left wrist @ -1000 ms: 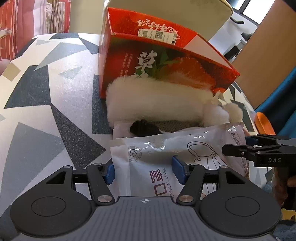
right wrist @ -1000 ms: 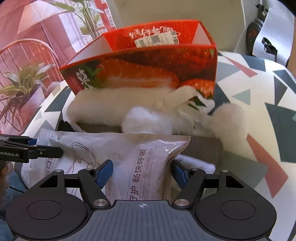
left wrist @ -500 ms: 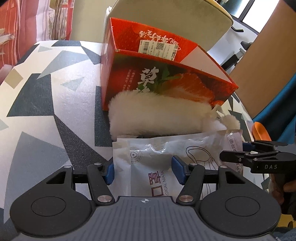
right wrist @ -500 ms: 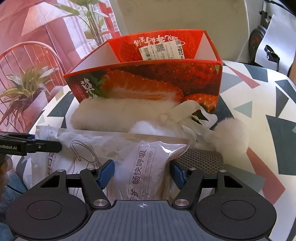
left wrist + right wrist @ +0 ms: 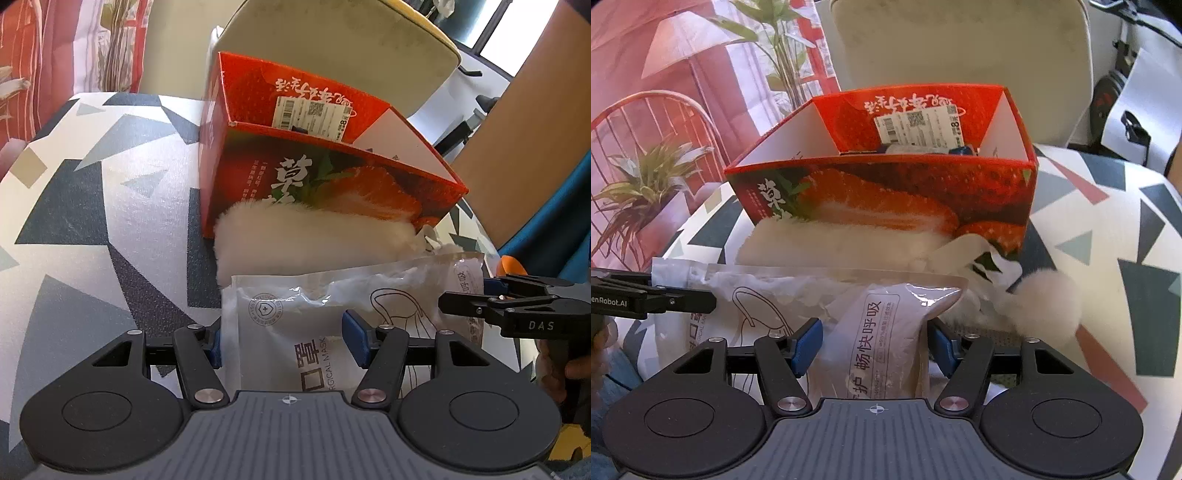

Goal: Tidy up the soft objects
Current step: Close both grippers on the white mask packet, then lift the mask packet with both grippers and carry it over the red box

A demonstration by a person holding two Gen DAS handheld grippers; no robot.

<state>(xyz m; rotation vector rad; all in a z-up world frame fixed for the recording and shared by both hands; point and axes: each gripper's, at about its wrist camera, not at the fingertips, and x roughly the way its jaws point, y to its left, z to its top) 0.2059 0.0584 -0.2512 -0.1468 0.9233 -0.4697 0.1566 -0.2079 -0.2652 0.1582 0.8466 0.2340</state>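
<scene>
While both hand-held grippers pinch it, the mask pack [image 5: 295, 332] spans between them.

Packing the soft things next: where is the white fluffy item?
In both wrist views the white fluffy item lies against the red box's near wall, just behind the mask packet.

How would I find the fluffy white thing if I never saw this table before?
Look for the big red strawberry box standing on the triangle-patterned table. The fluffy white thing lies right against the box's front, behind the shiny mask packet. It is the only furry thing there, with a round pompom hanging off to one side.
</scene>
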